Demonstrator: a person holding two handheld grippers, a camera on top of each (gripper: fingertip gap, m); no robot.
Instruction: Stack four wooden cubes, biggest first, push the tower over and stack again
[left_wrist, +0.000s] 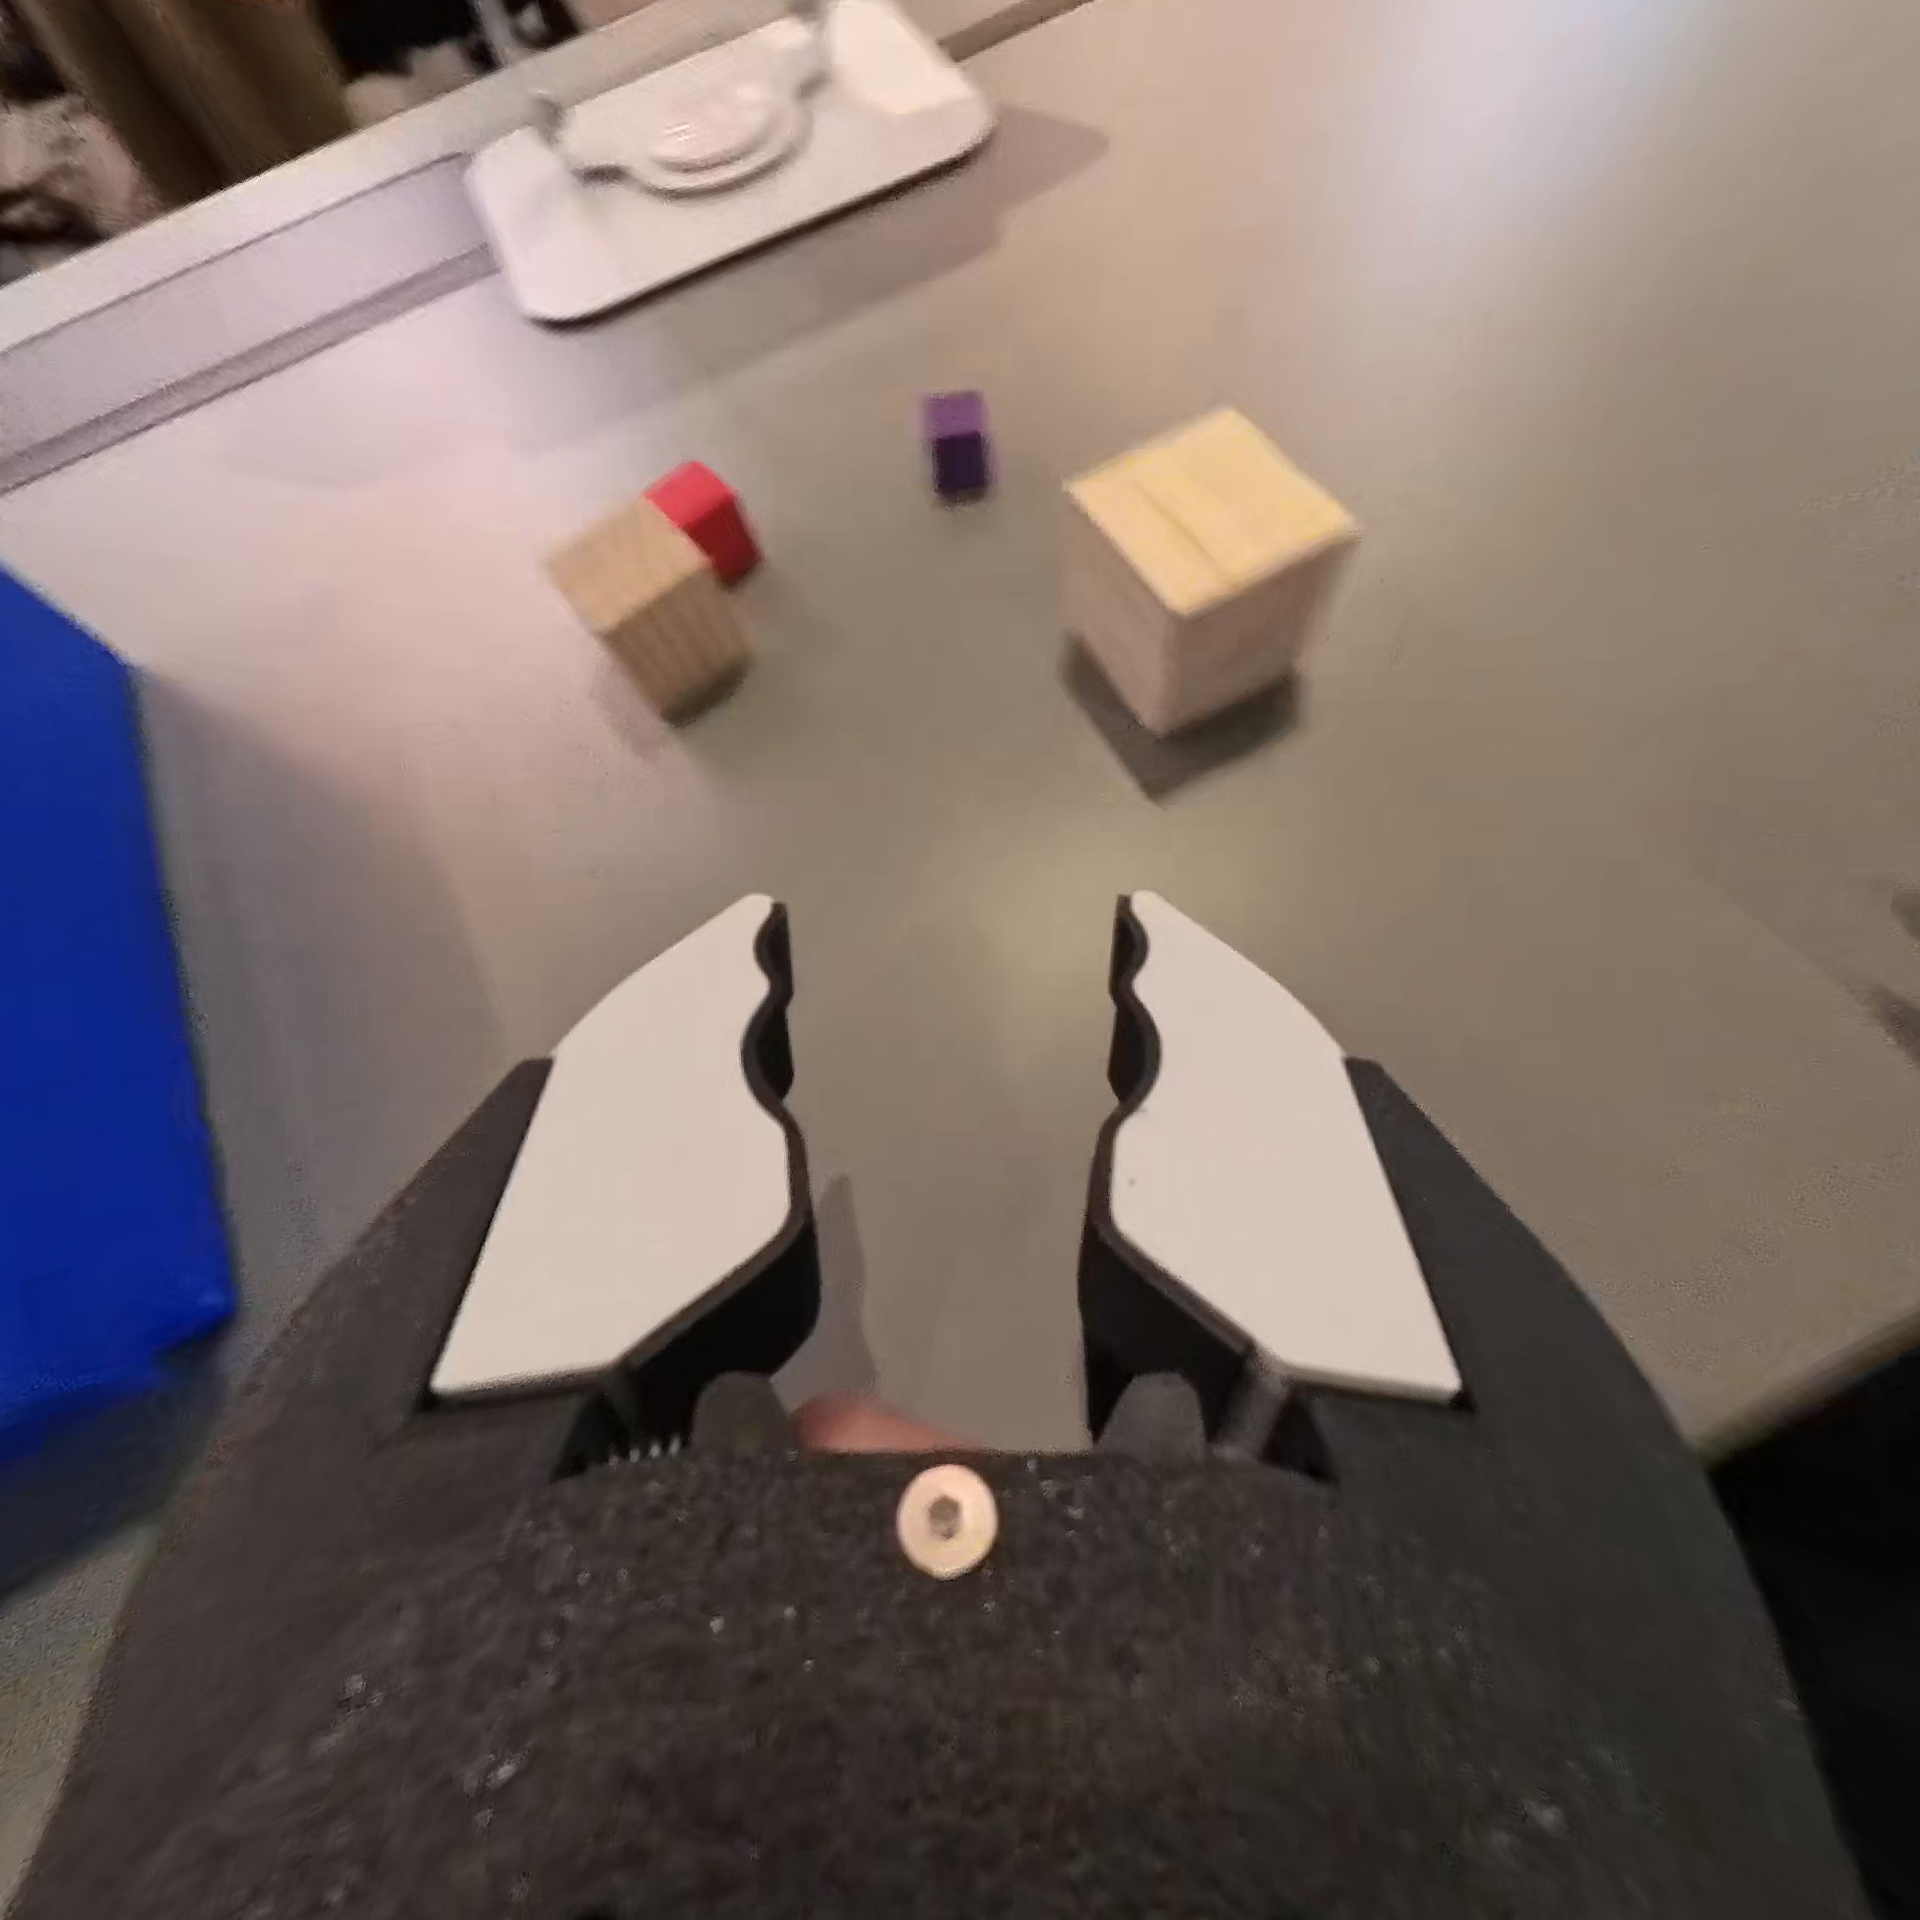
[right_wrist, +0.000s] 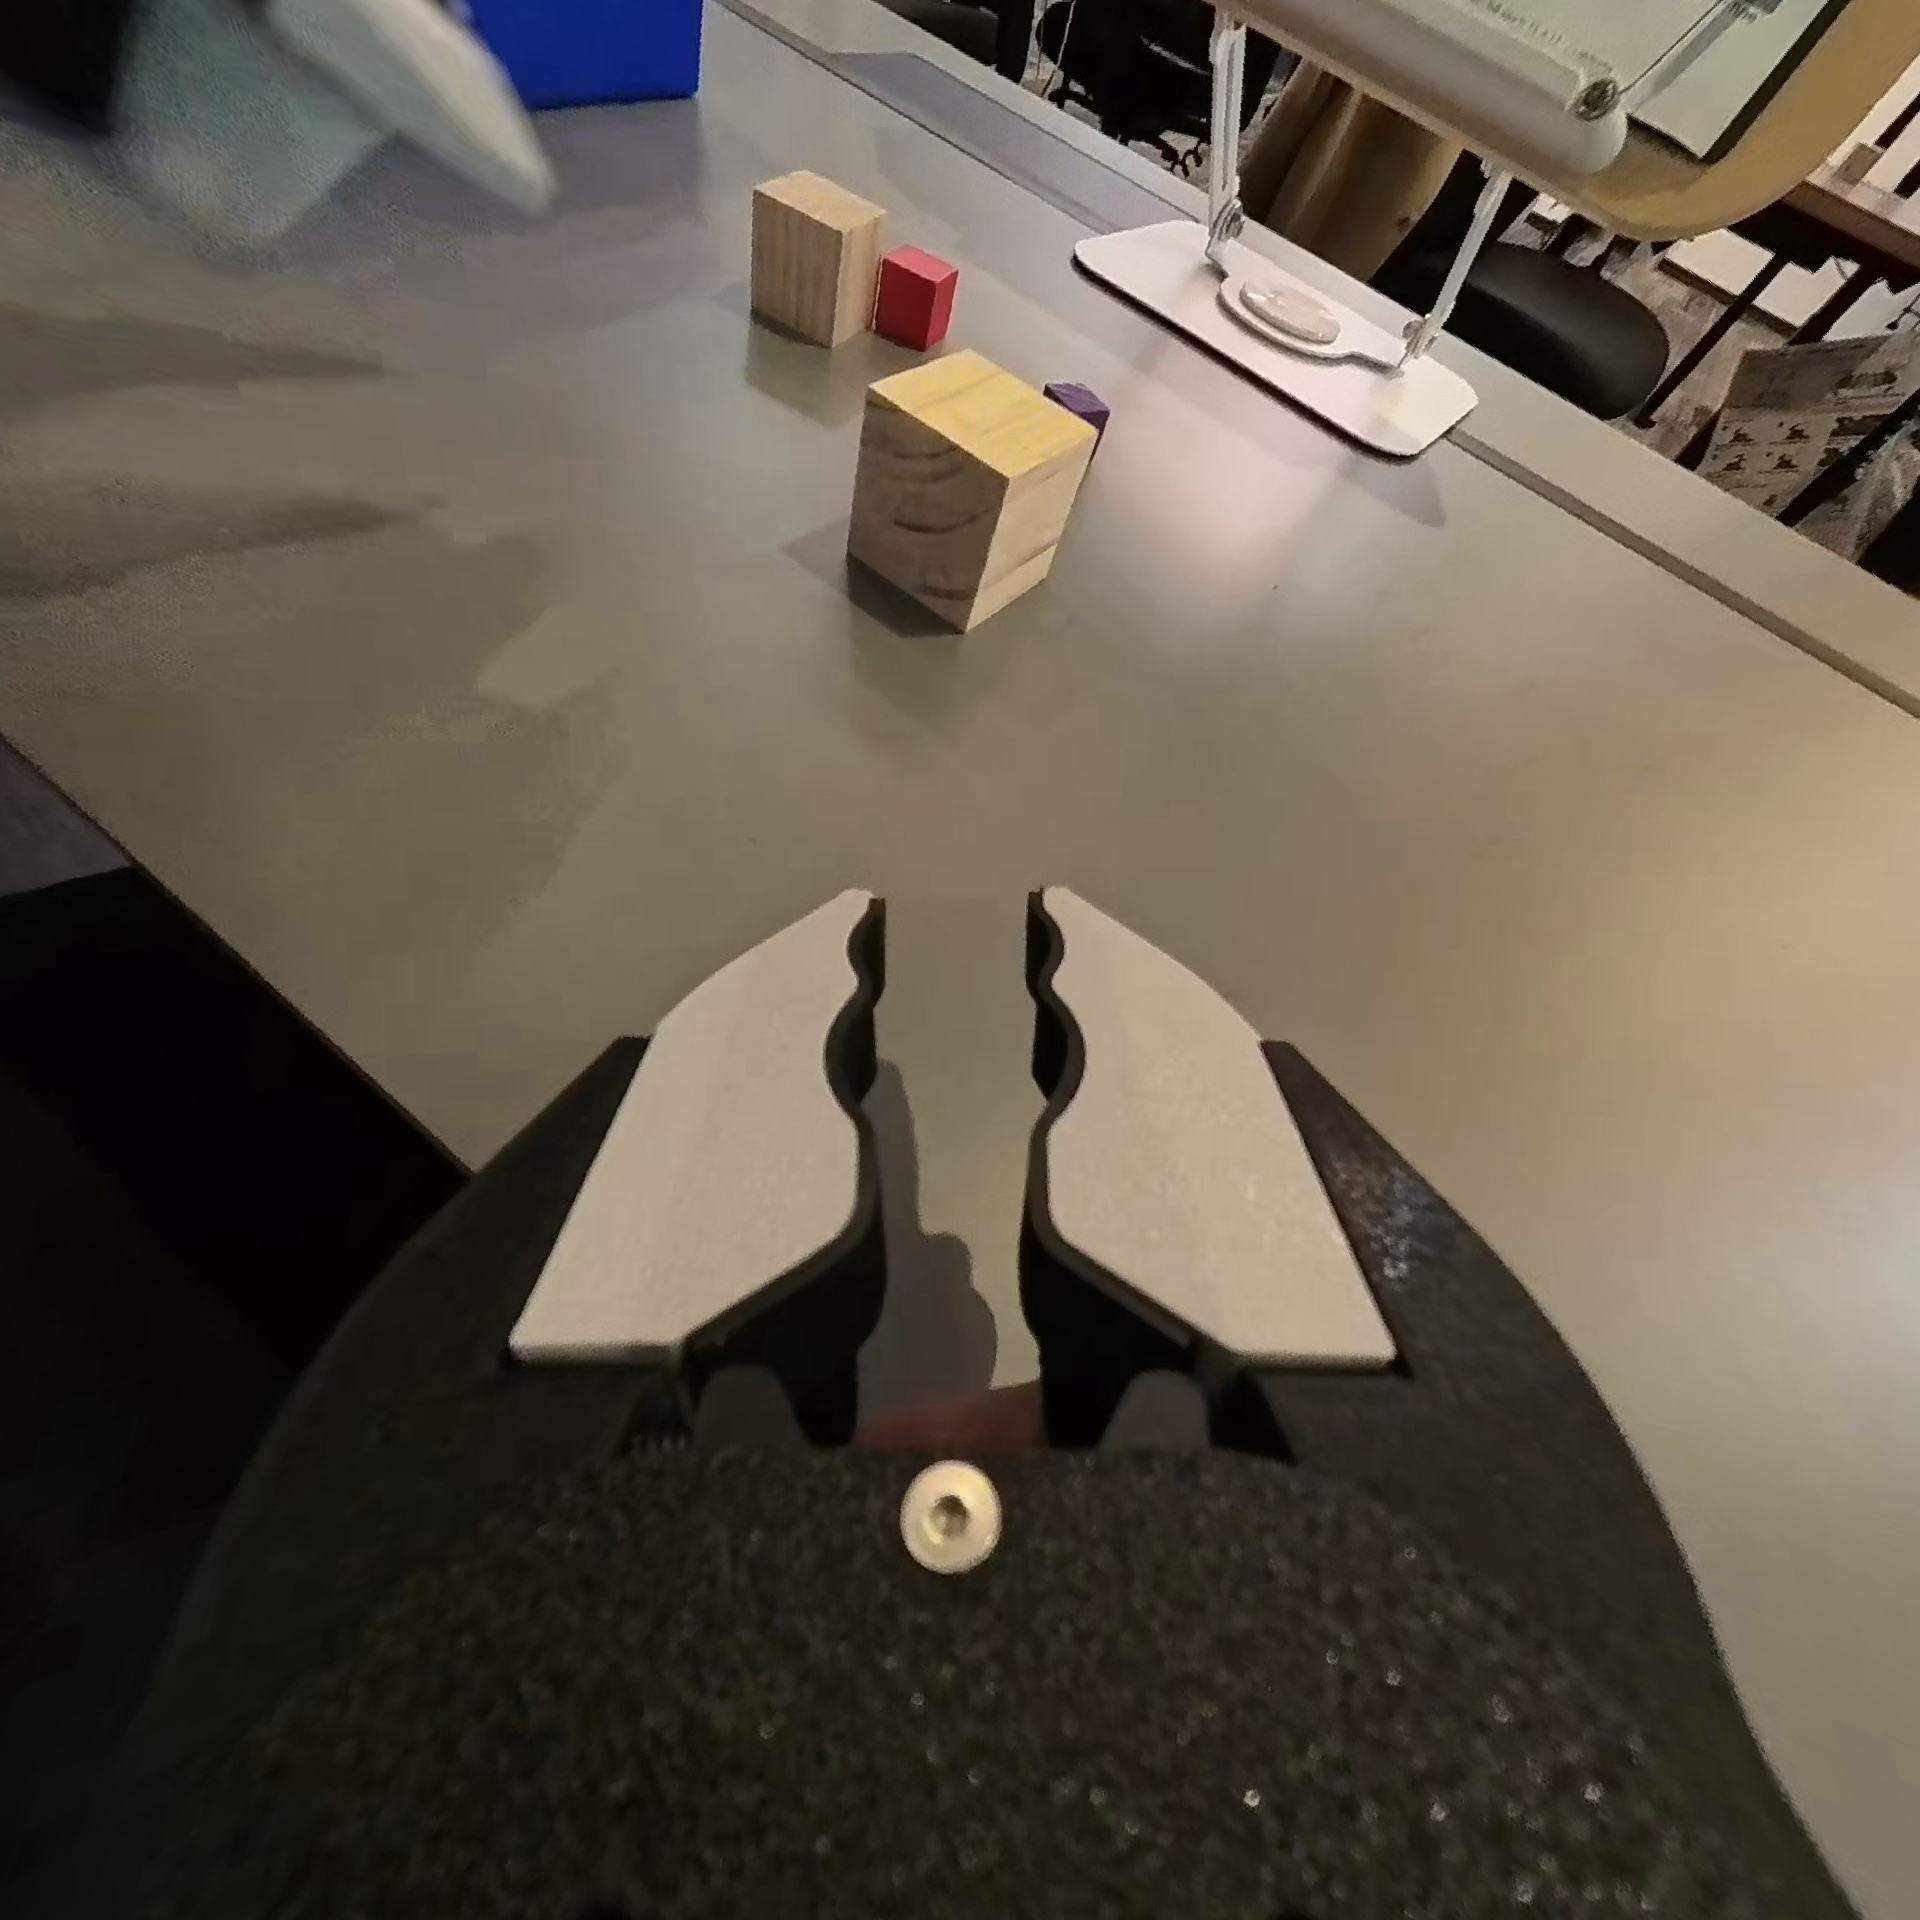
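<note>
Four cubes stand apart on the grey table (left_wrist: 1455, 312). The biggest, pale wood with a yellowish top (left_wrist: 1205, 561), stands on a dark square patch; it also shows in the right wrist view (right_wrist: 966, 488). A medium plain wood cube (left_wrist: 655, 613) (right_wrist: 816, 255) touches a smaller red cube (left_wrist: 712, 520) (right_wrist: 914, 296). The smallest, purple cube (left_wrist: 958, 445) (right_wrist: 1081, 403) stands alone behind the biggest. My left gripper (left_wrist: 951, 914) is open and empty, short of the cubes. My right gripper (right_wrist: 956, 904) is open with a narrower gap, empty, near the table's front edge.
A white stand base (left_wrist: 727, 166) (right_wrist: 1278, 312) sits at the table's far side. A blue box (left_wrist: 94, 1039) (right_wrist: 592, 47) stands at the left. The left gripper's blurred finger (right_wrist: 416, 94) shows at the upper left of the right wrist view. The table edge (right_wrist: 260, 966) runs near the right gripper.
</note>
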